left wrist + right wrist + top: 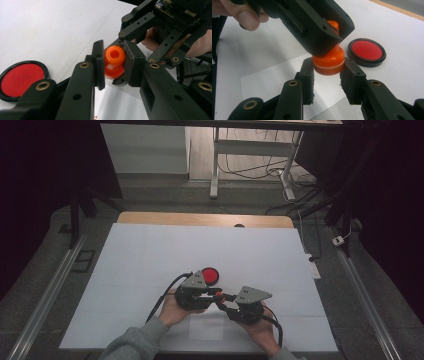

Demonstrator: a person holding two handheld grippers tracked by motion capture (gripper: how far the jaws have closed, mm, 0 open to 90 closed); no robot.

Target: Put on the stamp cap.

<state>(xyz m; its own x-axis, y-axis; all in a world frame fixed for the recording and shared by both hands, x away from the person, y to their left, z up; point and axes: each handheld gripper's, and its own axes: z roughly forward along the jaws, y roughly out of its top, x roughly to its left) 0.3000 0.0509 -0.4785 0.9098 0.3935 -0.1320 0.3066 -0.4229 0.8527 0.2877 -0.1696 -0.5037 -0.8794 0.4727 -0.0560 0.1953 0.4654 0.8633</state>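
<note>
While the orange stamp (114, 62) is squeezed at its top by the left gripper (113, 63), its wide bottom end is squeezed between the right gripper (328, 72) jaws.

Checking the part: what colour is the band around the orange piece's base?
White, on the orange piece; right gripper view.

The high view is dim and grainy, its side edges sunk in near-black; light falls from above onto the white tabletop (150, 255), the brightest area. Both tool views are brighter and evenly lit, with soft shadows under each tool. The orange stamp (114, 62) shows small glossy highlights. Nearest arm links blur, and the red ink pad (366, 52) beyond the tool is slightly soft.
</note>
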